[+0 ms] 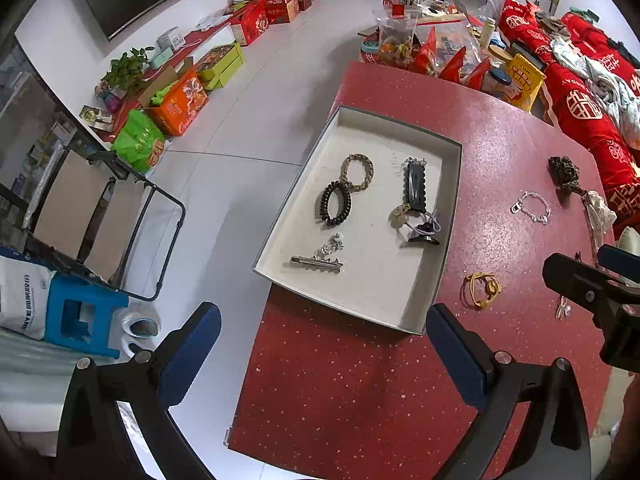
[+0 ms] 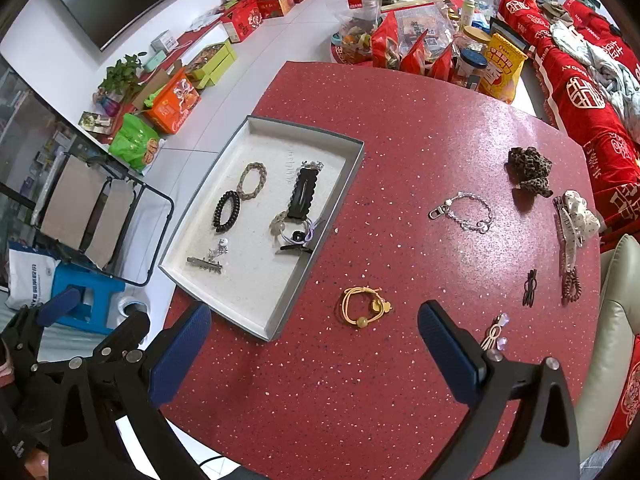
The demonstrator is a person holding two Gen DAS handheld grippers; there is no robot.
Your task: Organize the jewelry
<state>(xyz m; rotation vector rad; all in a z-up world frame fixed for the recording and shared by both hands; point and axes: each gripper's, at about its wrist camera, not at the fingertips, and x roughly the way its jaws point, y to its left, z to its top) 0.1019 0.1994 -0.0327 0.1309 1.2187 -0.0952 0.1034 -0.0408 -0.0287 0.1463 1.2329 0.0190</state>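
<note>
Left gripper (image 1: 324,354) and right gripper (image 2: 314,354): both spread wide, nothing held, above the speckled red table (image 2: 400,128). The shallow grey-rimmed white tray (image 2: 347,184) holds a black coiled hair tie (image 2: 225,211) and a black snap clip (image 2: 302,195). A yellow beaded hair tie (image 2: 366,306) and a silver chain bracelet (image 2: 464,212) lie outside it on the table.

Little legible. Red cushions (image 2: 580,92) on sofa: large white double-happiness character. Red box (image 1: 256,22) by wall: same kind of emblem. Orange box (image 2: 174,106): cursive script, unreadable. White bag (image 1: 24,296): blue lettering, too blurred.
</note>
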